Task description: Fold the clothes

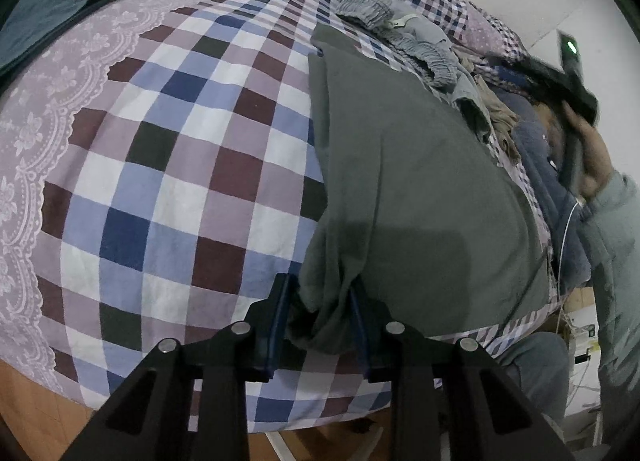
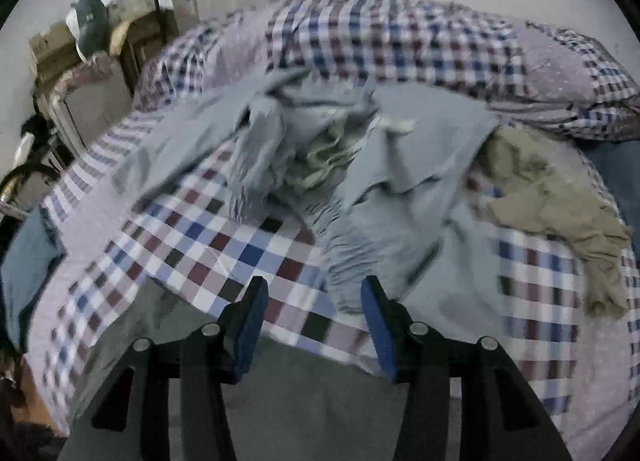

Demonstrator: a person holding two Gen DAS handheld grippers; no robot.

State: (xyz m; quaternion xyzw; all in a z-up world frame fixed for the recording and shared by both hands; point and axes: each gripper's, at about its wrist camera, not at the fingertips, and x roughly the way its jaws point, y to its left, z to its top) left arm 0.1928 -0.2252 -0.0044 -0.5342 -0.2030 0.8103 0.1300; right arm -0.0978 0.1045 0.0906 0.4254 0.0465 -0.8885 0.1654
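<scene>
A dark grey garment [image 1: 420,189] lies spread flat on the checked bedspread [image 1: 192,165]. My left gripper [image 1: 320,301] is shut on a bunched corner of it at the near edge of the bed. My right gripper [image 2: 314,301] is open and empty, held above the far edge of the same grey garment [image 2: 304,401]. The right gripper also shows far right in the left wrist view [image 1: 576,73], held in a hand. Light blue-grey clothes [image 2: 320,165] lie crumpled just beyond it.
A khaki garment [image 2: 560,197] lies at the right of the pile. A folded dark teal piece [image 1: 44,21] sits at the far left of the bed. A rolled checked duvet [image 2: 440,41] runs along the back. Wooden floor [image 1: 36,413] shows below the bed's edge.
</scene>
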